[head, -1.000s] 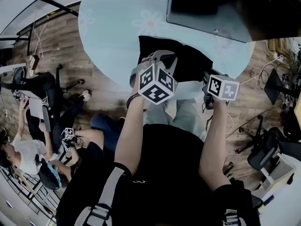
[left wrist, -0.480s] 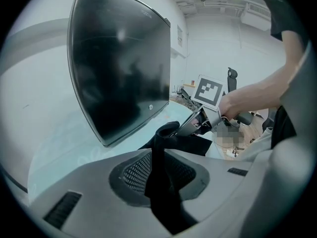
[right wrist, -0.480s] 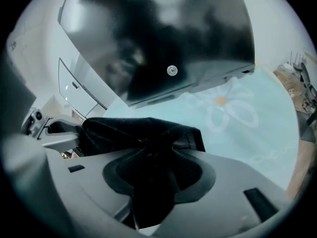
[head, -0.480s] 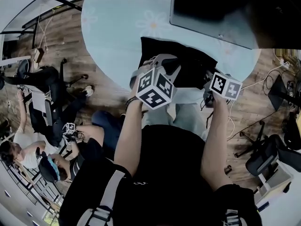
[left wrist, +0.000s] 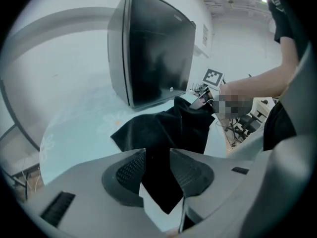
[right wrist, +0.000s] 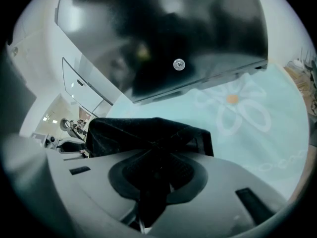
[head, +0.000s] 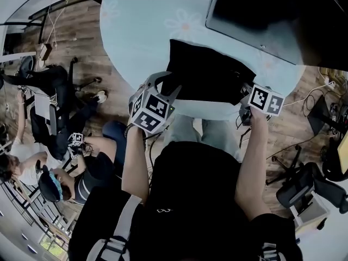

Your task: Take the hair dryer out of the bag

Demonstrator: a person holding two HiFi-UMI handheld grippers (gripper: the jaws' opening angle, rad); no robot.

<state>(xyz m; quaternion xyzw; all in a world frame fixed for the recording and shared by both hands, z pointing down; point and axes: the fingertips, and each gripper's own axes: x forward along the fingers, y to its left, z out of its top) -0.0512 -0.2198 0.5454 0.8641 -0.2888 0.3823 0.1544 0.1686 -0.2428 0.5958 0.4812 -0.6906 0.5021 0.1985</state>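
Note:
A black cloth bag point(head: 209, 75) lies on the round light-blue table point(head: 141, 26), reaching its near edge. No hair dryer shows in any view. My left gripper point(head: 166, 86) hangs off the bag's left corner, past the table edge. Its jaws have just been opening and stand apart, with the bag point(left wrist: 173, 128) seen beyond the gap and not pinched. At the bag's right end my right gripper point(head: 244, 93) has just been closing, and its pads pinch a fold of the black cloth point(right wrist: 153, 133). In its own view the right gripper point(right wrist: 156, 170) sits low with the fold running down between the jaws.
A big dark glossy case point(head: 261, 15) stands on the table just behind the bag. People point(head: 22, 167) sit on the wooden floor at the left among office chairs. Another chair point(head: 304, 184) and cables lie at the right.
My left gripper has let go of the bag's left edge, opened, and swung left and back off the table edge. The right gripper has stayed at the bag's right end.

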